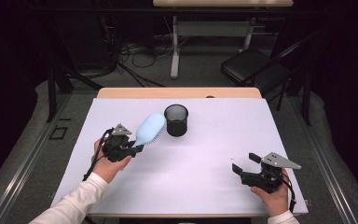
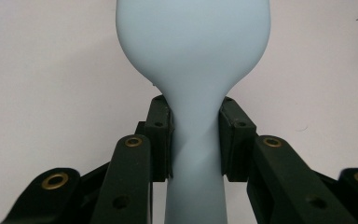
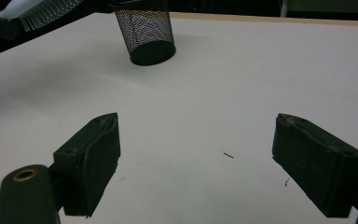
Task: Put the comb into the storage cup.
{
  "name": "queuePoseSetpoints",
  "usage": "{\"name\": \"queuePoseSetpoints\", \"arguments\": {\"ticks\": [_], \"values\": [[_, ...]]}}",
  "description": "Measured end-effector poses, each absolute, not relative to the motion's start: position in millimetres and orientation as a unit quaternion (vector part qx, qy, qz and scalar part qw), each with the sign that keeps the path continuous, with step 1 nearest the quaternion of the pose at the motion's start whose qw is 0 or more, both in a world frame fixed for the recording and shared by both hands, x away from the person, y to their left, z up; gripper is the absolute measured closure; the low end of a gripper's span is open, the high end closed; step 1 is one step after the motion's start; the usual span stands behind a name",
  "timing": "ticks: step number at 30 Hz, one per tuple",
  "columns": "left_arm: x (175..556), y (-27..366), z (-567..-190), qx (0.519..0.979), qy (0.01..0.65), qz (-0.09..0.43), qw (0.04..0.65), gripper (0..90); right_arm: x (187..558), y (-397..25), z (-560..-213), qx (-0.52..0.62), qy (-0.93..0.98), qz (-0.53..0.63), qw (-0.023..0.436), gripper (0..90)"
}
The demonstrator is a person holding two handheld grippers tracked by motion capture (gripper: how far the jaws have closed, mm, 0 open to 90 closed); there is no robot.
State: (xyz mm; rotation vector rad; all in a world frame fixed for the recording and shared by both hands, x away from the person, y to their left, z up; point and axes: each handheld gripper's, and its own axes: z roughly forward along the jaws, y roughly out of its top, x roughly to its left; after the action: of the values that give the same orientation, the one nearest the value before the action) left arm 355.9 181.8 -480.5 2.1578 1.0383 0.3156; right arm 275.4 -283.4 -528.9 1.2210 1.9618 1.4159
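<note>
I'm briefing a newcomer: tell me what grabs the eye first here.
The pale blue brush, clamped by its handle in the left gripper, stands out left of centre on the white table. Just right of its head stands a black mesh cup. The right gripper waits open at the near right.

We read this as a lab: white-covered bench (image 1: pixel 205 158), dark curtains, floor cables (image 1: pixel 135 56), folding chair (image 1: pixel 251 65).
</note>
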Motion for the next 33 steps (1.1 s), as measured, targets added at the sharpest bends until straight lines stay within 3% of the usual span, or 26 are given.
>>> {"name": "queuePoseSetpoints", "arguments": {"ticks": [33], "values": [[359.2,176.7,-442.1,0.812,0.382,0.149,0.415,69.2,277.7,-273.9,-531.7,0.433,0.719,0.503,0.205,14.9]]}}
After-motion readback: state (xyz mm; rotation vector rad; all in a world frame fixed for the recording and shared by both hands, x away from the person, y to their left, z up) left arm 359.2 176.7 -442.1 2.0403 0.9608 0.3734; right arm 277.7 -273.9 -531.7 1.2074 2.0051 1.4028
